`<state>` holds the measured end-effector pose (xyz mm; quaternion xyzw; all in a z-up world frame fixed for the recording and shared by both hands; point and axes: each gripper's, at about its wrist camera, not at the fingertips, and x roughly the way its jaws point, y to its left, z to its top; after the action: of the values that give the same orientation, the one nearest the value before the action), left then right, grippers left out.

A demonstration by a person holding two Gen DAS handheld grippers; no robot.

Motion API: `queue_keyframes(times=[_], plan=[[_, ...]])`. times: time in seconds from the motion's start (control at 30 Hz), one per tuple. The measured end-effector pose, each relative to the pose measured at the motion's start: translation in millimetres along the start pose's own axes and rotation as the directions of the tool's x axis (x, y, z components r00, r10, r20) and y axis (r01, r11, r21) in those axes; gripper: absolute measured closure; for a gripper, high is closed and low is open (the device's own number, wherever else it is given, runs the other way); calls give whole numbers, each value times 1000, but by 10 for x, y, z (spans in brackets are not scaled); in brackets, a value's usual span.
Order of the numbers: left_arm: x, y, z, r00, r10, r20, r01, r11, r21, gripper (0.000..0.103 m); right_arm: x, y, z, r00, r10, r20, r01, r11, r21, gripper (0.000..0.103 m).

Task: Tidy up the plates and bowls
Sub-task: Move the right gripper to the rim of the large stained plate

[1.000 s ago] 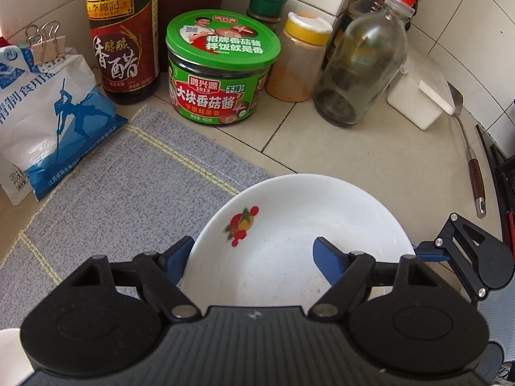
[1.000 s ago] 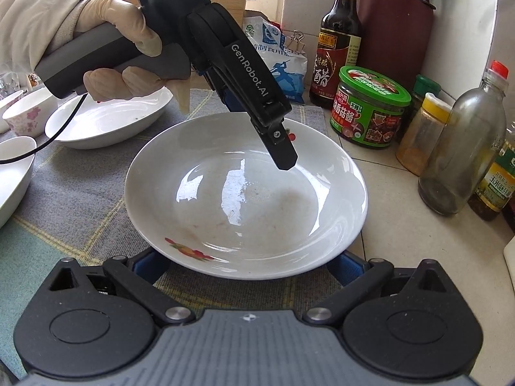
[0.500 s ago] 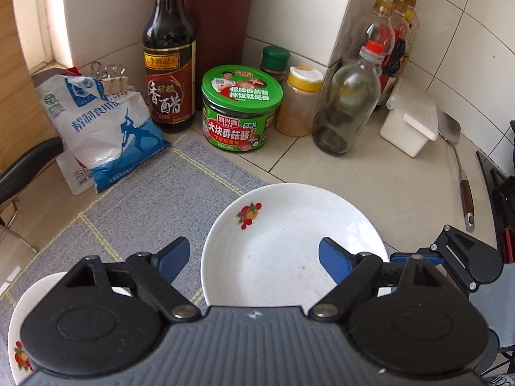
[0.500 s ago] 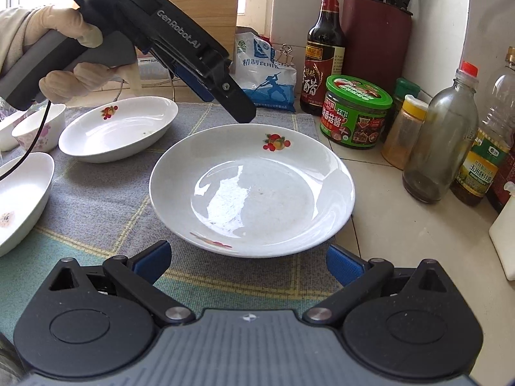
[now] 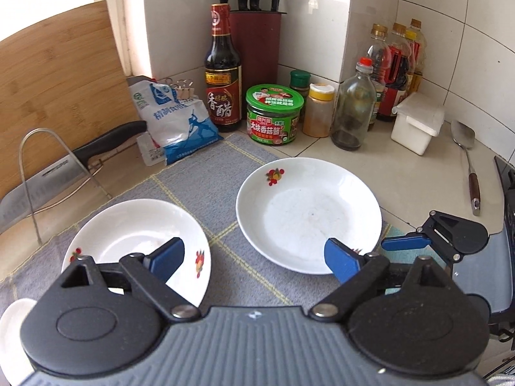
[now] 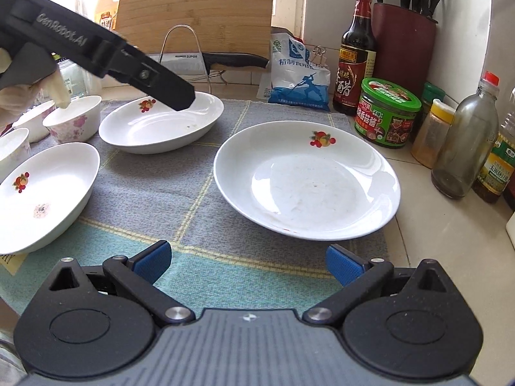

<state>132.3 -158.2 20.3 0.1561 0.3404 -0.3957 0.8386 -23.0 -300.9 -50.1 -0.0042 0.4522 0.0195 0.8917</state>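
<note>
A large white plate [image 6: 305,180] with a fruit print lies on the grey checked mat [image 6: 154,193], at the mat's right edge; it also shows in the left wrist view [image 5: 309,212]. A second deep plate [image 6: 161,125] lies farther left, also in the left wrist view [image 5: 128,238]. A third plate [image 6: 42,193] lies at the left front. Small floral bowls [image 6: 74,119] stand at the far left. My left gripper [image 5: 254,257] is open and empty, raised above the two plates. My right gripper [image 6: 248,260] is open and empty, just short of the large plate.
Along the back wall stand a salt bag [image 6: 299,74], a vinegar bottle [image 6: 357,48], a green-lidded jar [image 6: 389,112], spice jars, oil bottles and a knife block [image 6: 405,35]. A cleaver [image 5: 48,177] rests on a wire rack by a cutting board [image 5: 58,90]. A spatula [image 5: 466,160] lies at the right.
Both grippers have pulled back and up from the large plate, which now lies free on the mat. The left gripper has swung left toward the second plate.
</note>
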Motion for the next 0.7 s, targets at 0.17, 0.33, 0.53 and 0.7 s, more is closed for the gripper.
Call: queue_keyframes(times=[0.17, 0.33, 0.53, 0.7], plan=[[-269, 74, -331, 998, 61, 15, -60, 996, -66, 9, 7, 190, 19, 1000, 15, -5, -15, 1000, -8, 0], [-517, 145, -691, 989, 142, 30, -137, 981, -135, 9, -11, 390, 30, 1000, 21, -9, -22, 1000, -20, 0], [-784, 203, -1043, 980, 198, 30, -190, 968, -166, 9, -53, 588, 28, 1000, 18, -12, -18, 1000, -18, 0], [-936, 201, -1299, 981, 196, 12, -191, 966, -173, 9, -80, 763, 32, 1000, 15, -21, -16, 1000, -26, 0]])
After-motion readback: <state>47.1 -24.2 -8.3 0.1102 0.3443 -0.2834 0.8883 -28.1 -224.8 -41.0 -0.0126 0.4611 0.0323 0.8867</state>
